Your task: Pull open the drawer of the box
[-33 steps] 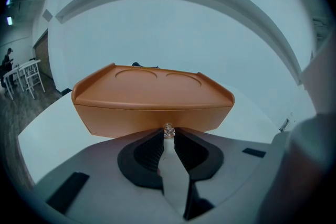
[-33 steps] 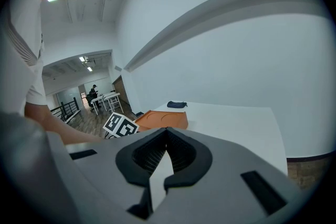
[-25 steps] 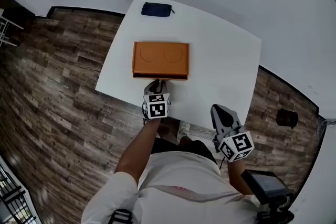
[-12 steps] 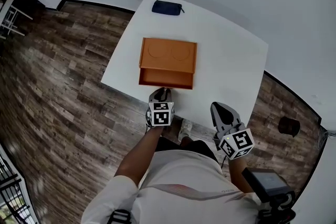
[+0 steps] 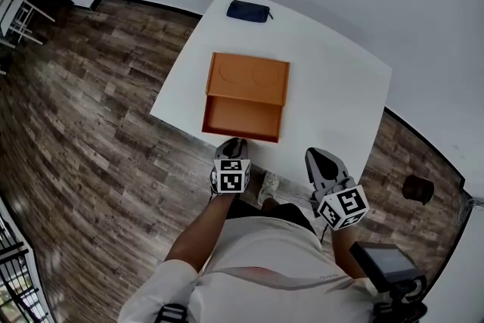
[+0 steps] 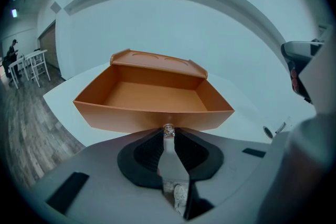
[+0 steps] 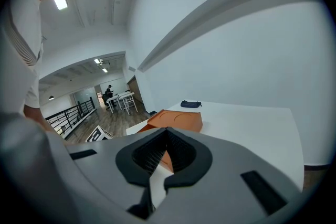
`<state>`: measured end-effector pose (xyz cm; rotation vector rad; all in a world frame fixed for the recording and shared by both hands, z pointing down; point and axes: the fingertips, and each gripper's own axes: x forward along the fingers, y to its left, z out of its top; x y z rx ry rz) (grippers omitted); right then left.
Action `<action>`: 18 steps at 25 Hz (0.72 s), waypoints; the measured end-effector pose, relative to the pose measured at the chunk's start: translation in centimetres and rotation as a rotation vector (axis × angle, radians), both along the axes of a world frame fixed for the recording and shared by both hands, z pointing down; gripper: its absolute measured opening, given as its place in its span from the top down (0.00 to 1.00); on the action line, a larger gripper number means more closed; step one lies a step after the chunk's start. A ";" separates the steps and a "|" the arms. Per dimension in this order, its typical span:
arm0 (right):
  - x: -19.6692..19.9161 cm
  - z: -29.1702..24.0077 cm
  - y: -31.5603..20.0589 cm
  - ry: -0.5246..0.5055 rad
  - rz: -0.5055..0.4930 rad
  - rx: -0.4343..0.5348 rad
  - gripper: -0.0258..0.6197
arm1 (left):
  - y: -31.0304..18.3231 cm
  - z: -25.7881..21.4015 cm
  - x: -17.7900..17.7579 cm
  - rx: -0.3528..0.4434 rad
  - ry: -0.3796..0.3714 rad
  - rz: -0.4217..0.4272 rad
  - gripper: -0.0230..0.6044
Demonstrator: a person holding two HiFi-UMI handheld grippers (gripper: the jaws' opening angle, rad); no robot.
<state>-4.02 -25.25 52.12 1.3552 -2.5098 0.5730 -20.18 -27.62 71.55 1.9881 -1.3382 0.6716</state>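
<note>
- You're mid-pull on this one. The shallow orange drawer [image 5: 242,117] is already out a good way from the flat orange box [image 5: 248,78], straight ahead of your left tongs [image 5: 232,143], and it looks empty inside.
- Left tongs are clenched on the small shiny knob [image 6: 168,128] in the middle of the drawer front. The jaws are only a little apart, just the knob's width, and the knob sits right at the tips.
- Right tongs [image 5: 315,156] are off to the right of the left ones, near the white table [image 5: 333,87] edge closest to you. The jaws look pressed together with nothing in them, and they touch nothing.
- Next move, I'd guess: draw straight back toward yourself and keep level, since that knob is tiny and could slip out of the tips. You're close to the table edge, so there isn't much room left.
- The box might slide along with the drawer. If so, the free right tongs could brace it.
- The dark blue pouch [image 5: 249,10] sits way beyond the box, out of your way.
</note>
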 end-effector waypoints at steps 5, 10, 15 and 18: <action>-0.2 0.4 0.4 -0.004 -0.004 -0.007 0.96 | 0.6 0.1 -0.2 0.007 -0.005 -0.010 0.84; -0.1 0.4 0.2 -0.007 0.003 -0.003 0.96 | 0.7 0.1 0.2 0.025 0.036 0.015 0.77; -0.3 0.4 -0.1 -0.022 -0.003 -0.001 0.96 | 2.2 -0.3 -1.3 0.005 0.050 0.012 0.72; -0.9 0.0 -0.7 -0.038 -0.016 0.008 0.96 | 3.2 -2.2 -2.7 0.003 0.103 0.014 0.73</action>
